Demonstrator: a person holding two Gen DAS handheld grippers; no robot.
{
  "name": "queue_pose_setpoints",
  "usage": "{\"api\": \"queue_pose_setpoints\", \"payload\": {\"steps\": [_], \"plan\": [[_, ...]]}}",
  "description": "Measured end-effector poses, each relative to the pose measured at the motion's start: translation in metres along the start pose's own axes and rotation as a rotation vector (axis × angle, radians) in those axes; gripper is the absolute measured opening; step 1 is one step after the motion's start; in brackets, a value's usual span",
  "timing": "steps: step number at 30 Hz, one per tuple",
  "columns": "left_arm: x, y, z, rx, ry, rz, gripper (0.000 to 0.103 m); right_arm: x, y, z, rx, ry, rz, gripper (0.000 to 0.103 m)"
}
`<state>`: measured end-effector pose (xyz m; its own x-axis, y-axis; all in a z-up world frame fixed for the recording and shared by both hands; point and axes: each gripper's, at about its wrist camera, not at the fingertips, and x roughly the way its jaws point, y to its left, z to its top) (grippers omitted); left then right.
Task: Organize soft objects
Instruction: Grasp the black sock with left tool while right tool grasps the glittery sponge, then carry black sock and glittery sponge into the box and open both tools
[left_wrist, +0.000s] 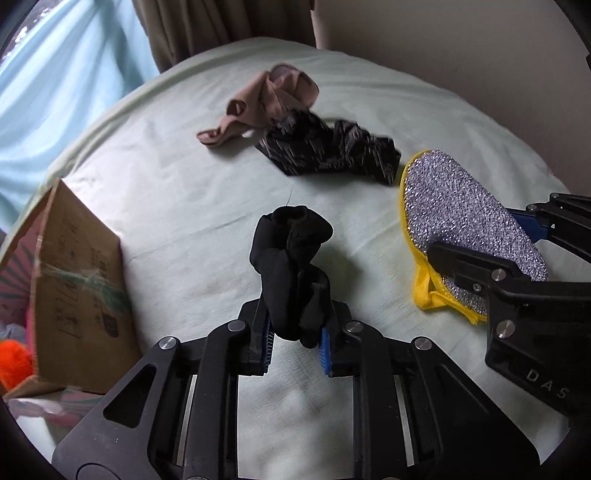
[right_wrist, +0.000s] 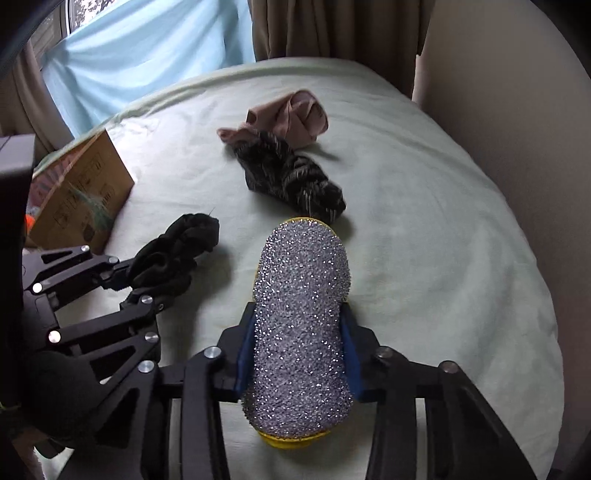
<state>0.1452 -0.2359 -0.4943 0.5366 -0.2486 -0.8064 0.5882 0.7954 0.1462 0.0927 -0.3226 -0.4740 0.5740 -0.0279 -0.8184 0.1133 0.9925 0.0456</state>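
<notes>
My left gripper (left_wrist: 295, 332) is shut on a black sock (left_wrist: 291, 258) and holds it just above the pale green bed sheet (left_wrist: 184, 206). The sock also shows in the right wrist view (right_wrist: 173, 254), with the left gripper (right_wrist: 125, 284) at the left. My right gripper (right_wrist: 299, 347) is shut on a silver sparkly scrub mitt with yellow trim (right_wrist: 301, 321); the mitt also shows in the left wrist view (left_wrist: 469, 225), with the right gripper (left_wrist: 491, 251) around it. A pink sock (left_wrist: 266, 99) and a black patterned sock (left_wrist: 328, 151) lie farther back on the sheet.
An open cardboard box (left_wrist: 77, 284) stands at the left of the bed, with an orange fluffy thing (left_wrist: 13, 362) inside. A light blue cloth (left_wrist: 74, 74) and brown curtains (left_wrist: 229, 26) hang behind the bed. A beige wall (right_wrist: 517, 110) runs along the right.
</notes>
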Motion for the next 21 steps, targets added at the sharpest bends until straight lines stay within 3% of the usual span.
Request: {"api": "queue_pose_setpoints", "payload": {"steps": [10, 21], "plan": [[-0.068, 0.016, 0.026, -0.054, -0.050, 0.010, 0.017, -0.051, 0.004, 0.023, 0.031, -0.052, -0.003, 0.037], [-0.181, 0.069, 0.059, -0.192, -0.094, 0.015, 0.017, -0.156, 0.033, 0.082, 0.045, -0.120, 0.003, 0.037]]}}
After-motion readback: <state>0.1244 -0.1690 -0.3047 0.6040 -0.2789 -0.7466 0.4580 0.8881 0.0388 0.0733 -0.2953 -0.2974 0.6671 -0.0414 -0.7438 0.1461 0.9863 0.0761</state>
